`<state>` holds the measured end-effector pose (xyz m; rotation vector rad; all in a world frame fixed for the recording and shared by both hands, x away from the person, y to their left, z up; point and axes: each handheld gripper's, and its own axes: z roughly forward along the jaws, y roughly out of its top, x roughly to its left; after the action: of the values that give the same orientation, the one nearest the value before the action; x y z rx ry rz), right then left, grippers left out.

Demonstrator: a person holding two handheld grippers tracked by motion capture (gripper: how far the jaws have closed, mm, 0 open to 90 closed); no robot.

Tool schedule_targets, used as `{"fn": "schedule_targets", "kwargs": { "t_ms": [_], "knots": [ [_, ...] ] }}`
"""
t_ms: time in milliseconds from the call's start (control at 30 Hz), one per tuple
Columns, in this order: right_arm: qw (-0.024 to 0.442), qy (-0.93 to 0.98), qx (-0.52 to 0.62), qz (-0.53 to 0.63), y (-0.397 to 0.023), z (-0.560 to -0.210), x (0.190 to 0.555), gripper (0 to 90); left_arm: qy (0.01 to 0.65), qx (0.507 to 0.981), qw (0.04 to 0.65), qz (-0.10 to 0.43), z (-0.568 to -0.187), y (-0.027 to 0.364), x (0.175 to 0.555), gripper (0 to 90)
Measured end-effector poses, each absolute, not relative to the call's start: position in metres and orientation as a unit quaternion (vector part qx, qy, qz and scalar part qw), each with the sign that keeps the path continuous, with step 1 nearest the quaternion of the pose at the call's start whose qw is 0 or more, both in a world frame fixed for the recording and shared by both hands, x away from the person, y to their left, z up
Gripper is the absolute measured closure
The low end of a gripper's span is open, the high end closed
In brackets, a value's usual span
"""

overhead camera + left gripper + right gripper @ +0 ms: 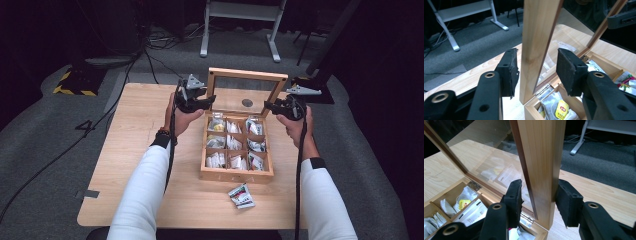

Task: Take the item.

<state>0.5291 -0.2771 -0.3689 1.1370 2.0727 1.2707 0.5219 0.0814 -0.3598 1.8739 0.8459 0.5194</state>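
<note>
A wooden box (235, 175) with several compartments of tea bags (233, 142) sits mid-table. Its glass-paned lid (247, 75) stands upright. My left gripper (209, 101) straddles the lid's left rail (534, 45); a narrow gap shows beside each pad, so the jaws are open around the wood. At the other end, my right gripper (269, 106) straddles the lid's right rail (541, 157). There one pad (567, 200) lies close against the wood and the other pad (514, 195) stands off it. A yellow-labelled bag (561, 110) lies in the corner compartment below the hinge (544, 90).
One loose tea packet (241, 195) lies on the table (135, 150) in front of the box. Behind the table, grey carpet holds cables (150, 55) and a white desk frame (240, 12). The table's right edge runs close beside the box.
</note>
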Motion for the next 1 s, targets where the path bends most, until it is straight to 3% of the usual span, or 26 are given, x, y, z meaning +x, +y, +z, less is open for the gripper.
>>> {"fn": "schedule_targets", "kwargs": {
  "t_ms": [1000],
  "knots": [
    [0.239, 0.748, 0.381, 0.488, -0.285, -0.355, 0.502, 59.3, 0.311, 0.772, 0.502, 0.236, -0.349, 0.085, 0.491, 56.4]
  ]
}}
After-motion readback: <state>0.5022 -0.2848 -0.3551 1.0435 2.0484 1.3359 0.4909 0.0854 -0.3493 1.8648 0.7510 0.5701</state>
